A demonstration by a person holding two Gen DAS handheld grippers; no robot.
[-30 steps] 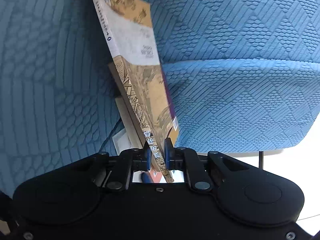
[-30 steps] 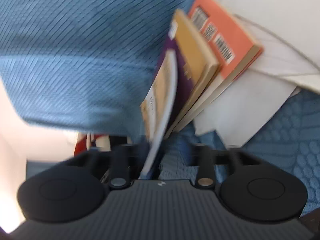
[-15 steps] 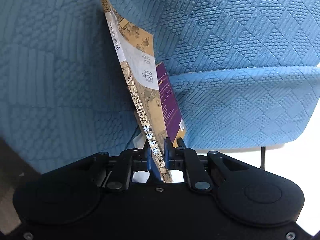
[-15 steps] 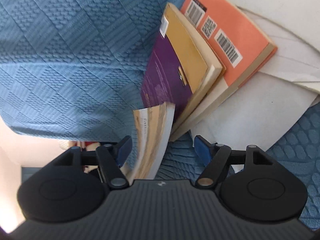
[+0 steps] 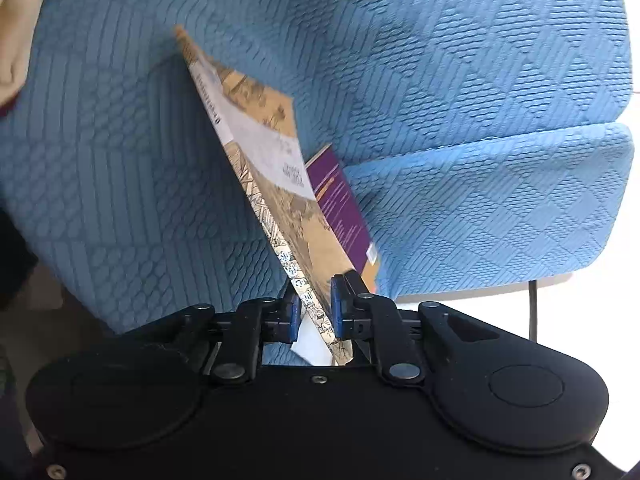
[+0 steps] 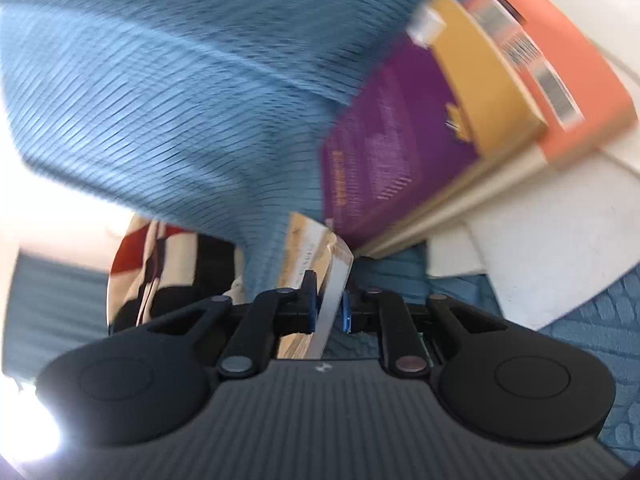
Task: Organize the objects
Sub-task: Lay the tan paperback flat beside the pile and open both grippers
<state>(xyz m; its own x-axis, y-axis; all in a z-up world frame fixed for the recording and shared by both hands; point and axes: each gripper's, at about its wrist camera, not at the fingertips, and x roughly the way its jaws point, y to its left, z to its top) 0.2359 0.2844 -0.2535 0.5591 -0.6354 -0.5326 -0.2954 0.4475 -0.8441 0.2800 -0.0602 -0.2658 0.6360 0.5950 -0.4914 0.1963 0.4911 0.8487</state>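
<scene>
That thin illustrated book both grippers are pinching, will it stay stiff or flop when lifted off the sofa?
The illustrated book looks thin and softcover, so it will probably bend a little. The left gripper holds its spine end, and the right gripper, which has just closed on another edge, likely limits sagging. Its glossy cover may slip.

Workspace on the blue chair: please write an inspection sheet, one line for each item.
Surface: blue textured chair, seat and backrest.
Job's things: illustrated book tilted on edge; purple book, yellow book and orange book leaning together.
Clutter: white papers under the stack.
Grippers: left hand-held gripper shut on the illustrated book's lower corner; right hand-held gripper has just been closing, pads now on the same book's edge.
Cables: thin dark line below the seat, cable or leg, cannot tell.
Surroundings: pale floor; right view blurred.
</scene>
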